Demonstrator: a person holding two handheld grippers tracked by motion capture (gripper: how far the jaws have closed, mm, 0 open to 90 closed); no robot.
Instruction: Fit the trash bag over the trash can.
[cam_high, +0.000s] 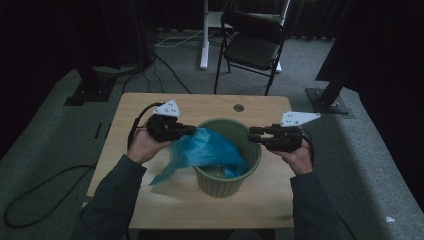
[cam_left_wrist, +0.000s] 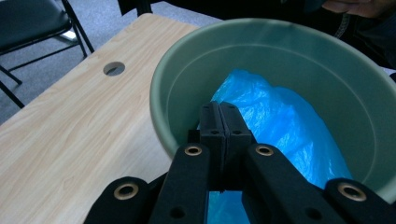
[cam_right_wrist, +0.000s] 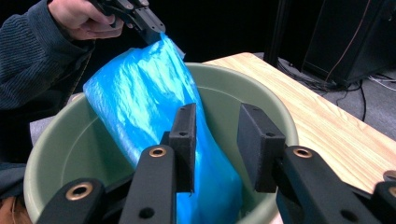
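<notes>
The lower part of the blue bag (cam_high: 207, 150) is hidden inside the green bucket (cam_high: 227, 182). In the left gripper view, the bag's pinched edge is covered by the closed jaws, and the bucket's near rim is cut off at the bottom edge. The table's (cam_high: 165, 200) near edge is masked by sleeves.

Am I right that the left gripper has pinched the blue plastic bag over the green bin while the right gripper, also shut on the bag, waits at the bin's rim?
Not quite. The right gripper is open: the right gripper view shows its jaws apart, with nothing between them. The rest holds: the left gripper is shut on the blue plastic bag over the green bin.
</notes>
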